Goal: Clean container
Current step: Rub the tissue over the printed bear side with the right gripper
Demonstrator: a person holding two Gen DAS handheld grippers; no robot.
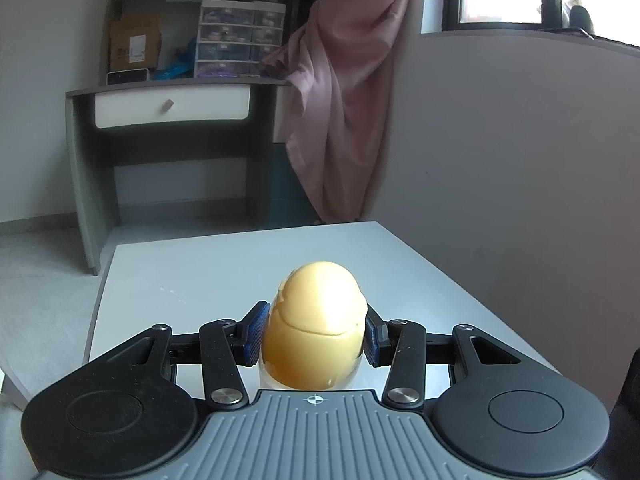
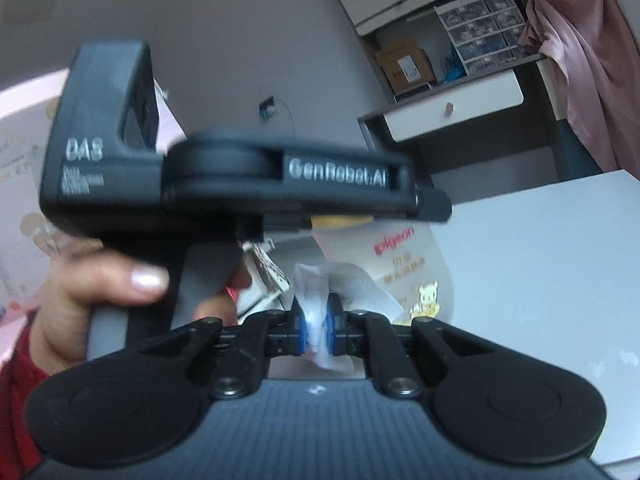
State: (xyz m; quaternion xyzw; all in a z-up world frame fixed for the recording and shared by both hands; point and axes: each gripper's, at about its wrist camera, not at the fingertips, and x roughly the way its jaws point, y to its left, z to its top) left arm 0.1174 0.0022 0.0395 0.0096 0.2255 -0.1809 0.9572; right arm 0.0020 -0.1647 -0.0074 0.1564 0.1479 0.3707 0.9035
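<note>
Left gripper (image 1: pixel 316 334) clamps my bottle (image 1: pixel 316 320); right gripper (image 2: pixel 316 330) pinches a tissue (image 2: pixel 344 280). Wiping step, I judge: next, press tissue against its side.

Left tool (image 2: pixel 434 204) blocks above bottle (image 2: pixel 400 264); table (image 2: pixel 540 264) rightward clear.

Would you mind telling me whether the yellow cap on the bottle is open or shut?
Shut. The yellow cap sits domed over the bottle, its flip seam closed, while the left gripper clamps it from both sides.
</note>
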